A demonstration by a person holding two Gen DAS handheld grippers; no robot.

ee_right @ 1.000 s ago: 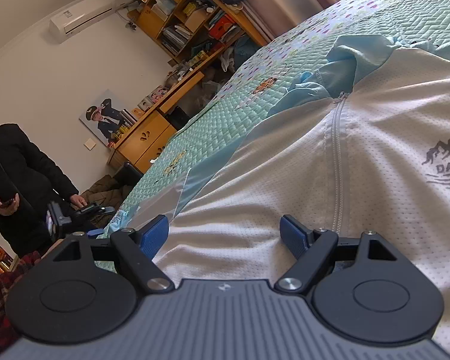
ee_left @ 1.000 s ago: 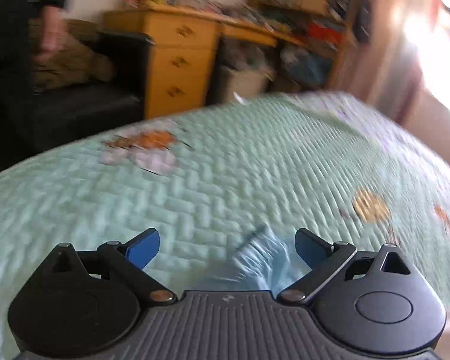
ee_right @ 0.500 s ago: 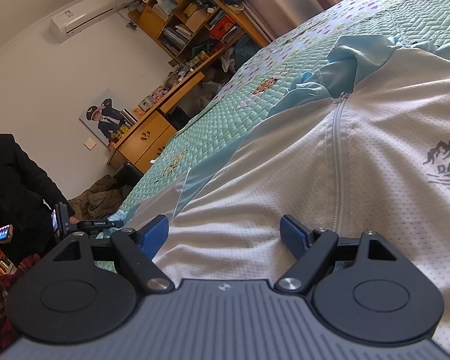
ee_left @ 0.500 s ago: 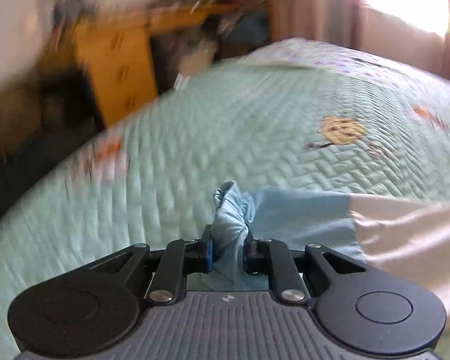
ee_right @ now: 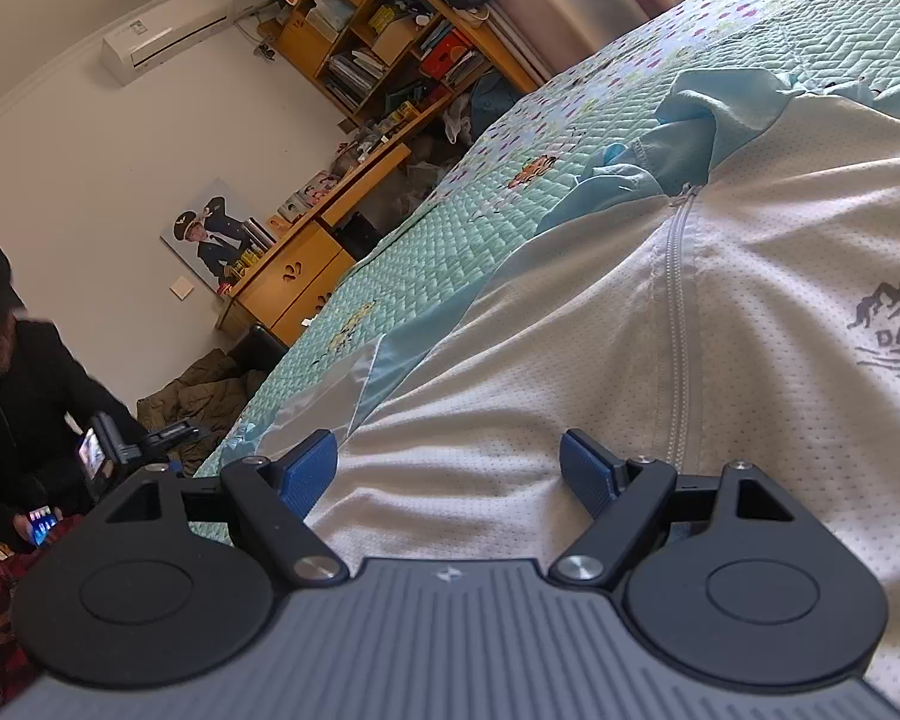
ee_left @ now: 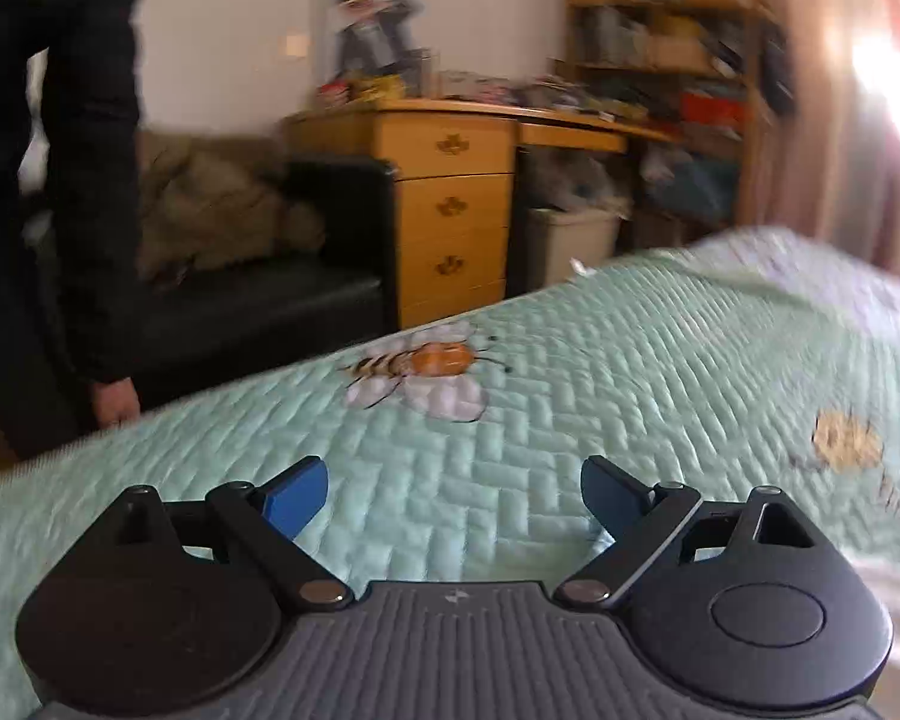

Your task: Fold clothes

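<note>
We are viewing the white mesh zip-front jacket with pale blue sleeves (ee_right: 570, 324) lying flat on the mint-green quilted bedspread (ee_left: 570, 396), its zipper line running away from the right gripper (ee_right: 447, 471), collar toward the bed's far edge. The right gripper's jaws are standing apart over the hem, gripping nothing. The left gripper (ee_left: 453, 495) is opening its jaws, with only bedspread between them.

The jacket (ee_right: 570, 360) runs off the right and bottom edges of the right wrist view, its logo (ee_right: 894, 324) cut short. In the left wrist view the shelves (ee_left: 660, 60) and poster (ee_left: 372, 30) are smeared, and the person (ee_left: 60, 150) is cropped at the top.
</note>
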